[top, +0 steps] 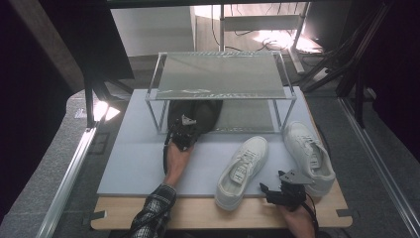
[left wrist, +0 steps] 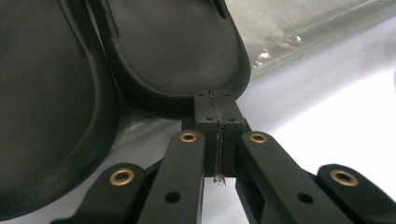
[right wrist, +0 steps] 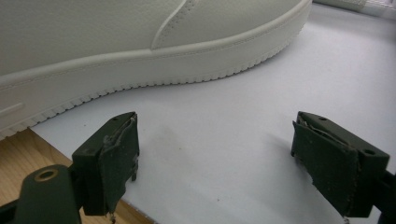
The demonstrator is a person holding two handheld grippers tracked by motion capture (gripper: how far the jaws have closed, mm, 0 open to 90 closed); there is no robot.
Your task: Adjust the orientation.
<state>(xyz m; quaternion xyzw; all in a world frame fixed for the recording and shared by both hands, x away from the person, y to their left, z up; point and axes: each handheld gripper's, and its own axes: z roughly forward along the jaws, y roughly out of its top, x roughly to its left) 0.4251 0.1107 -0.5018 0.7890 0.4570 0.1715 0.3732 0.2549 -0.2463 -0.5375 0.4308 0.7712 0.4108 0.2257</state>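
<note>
Right gripper (top: 270,191) rests at the table's near edge, jaws wide apart and empty, beside two white leather sneakers (top: 243,171). Left gripper (left wrist: 217,109), jaws pressed together, touches the black rubber slippers (top: 194,115) under the metal-framed glass rack (top: 220,94).

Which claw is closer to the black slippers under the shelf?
The left claw. Its shut tips sit right at the heel edge of one of the black slippers under the shelf. The right claw waits open at the table's near edge, beside the white sneakers.
</note>
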